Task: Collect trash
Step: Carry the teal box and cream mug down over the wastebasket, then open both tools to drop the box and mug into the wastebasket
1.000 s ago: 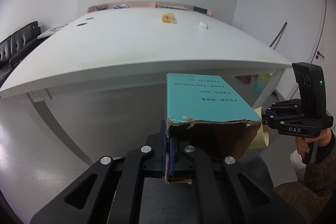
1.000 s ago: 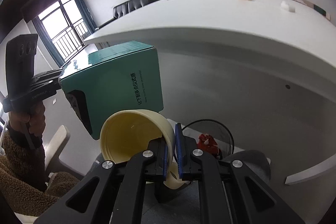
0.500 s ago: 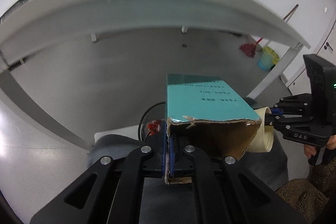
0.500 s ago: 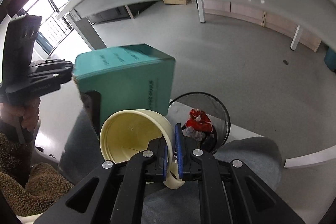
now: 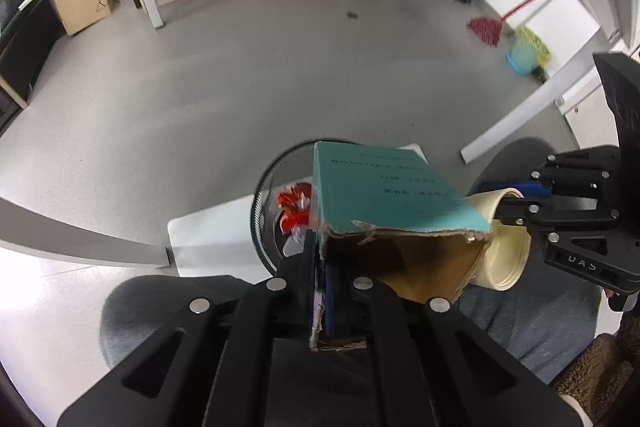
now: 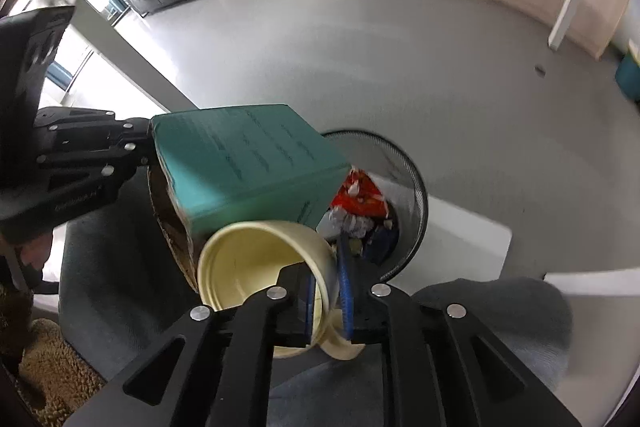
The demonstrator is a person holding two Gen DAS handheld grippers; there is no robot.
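Two hollow cardboard shapes: box [image 5: 384,195], cup [image 6: 256,259]

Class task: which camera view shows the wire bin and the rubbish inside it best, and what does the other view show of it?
The right wrist view: the bin shows its mesh wall, rim and rubbish. In the left wrist view the box hides most of it; only part of the rim and some red rubbish show.

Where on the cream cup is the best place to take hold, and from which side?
By its thin rim wall, from the open mouth side: the cream cup lies tilted with its mouth open, so one finger goes inside and one outside, as the right claw does.
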